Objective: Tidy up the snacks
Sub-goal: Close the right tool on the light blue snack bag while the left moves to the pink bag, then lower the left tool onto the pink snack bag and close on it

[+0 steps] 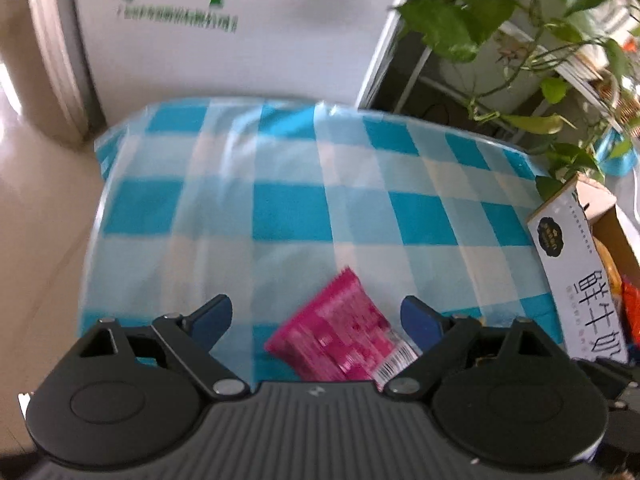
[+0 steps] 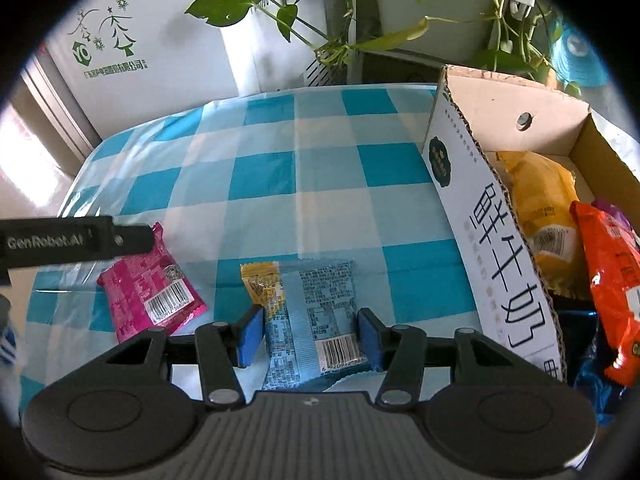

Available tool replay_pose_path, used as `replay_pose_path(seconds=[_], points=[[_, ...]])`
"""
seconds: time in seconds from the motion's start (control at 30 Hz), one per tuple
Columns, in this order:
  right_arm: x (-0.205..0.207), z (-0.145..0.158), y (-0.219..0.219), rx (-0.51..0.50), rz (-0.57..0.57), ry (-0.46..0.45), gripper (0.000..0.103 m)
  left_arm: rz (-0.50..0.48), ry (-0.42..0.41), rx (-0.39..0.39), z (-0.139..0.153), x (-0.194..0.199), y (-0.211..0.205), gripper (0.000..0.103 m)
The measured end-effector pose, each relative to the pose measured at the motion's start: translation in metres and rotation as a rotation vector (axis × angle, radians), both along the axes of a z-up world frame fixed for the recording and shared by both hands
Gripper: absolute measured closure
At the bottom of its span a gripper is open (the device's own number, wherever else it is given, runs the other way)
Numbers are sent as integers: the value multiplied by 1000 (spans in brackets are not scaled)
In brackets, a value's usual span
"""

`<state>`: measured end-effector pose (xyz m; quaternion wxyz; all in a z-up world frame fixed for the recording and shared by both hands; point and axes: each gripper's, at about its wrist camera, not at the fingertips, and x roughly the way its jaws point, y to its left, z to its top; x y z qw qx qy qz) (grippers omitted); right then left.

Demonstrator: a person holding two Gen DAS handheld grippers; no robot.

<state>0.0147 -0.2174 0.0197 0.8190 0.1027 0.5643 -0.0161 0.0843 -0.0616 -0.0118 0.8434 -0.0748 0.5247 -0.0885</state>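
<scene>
1. Our right claw (image 2: 310, 336) sits low over the checked tablecloth (image 2: 280, 184). Its blue pads stand either side of the light blue snack packet (image 2: 310, 312), close to its edges. We cannot tell whether they are already pressing on it.

2. Our left claw (image 1: 316, 320) has its pads spread wide. The pink snack packet (image 1: 340, 336) lies between them, nearer the right pad, and nothing is gripped. In the right wrist view, the same pink packet (image 2: 150, 296) lies on the cloth to the left of the right claw, with the left claw's finger above its far corner.

3. The cardboard box (image 2: 500, 240) stands to the right of the right claw. It already holds a yellow packet (image 2: 540, 212) and an orange packet (image 2: 608, 272), with something blue and something purple partly hidden.

4. As we judge it, the sorting is well along: several snacks are boxed and two are left on the cloth, one at each claw. Both are thin, crinkly wrappers lying flat, so they could slip when pinched.
</scene>
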Motion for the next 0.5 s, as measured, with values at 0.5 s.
replay_pose_path(seconds=[0.5], points=[[-4,2,-3,18,15,-3,45,-162,-72,151,-10,-12,-21,26]])
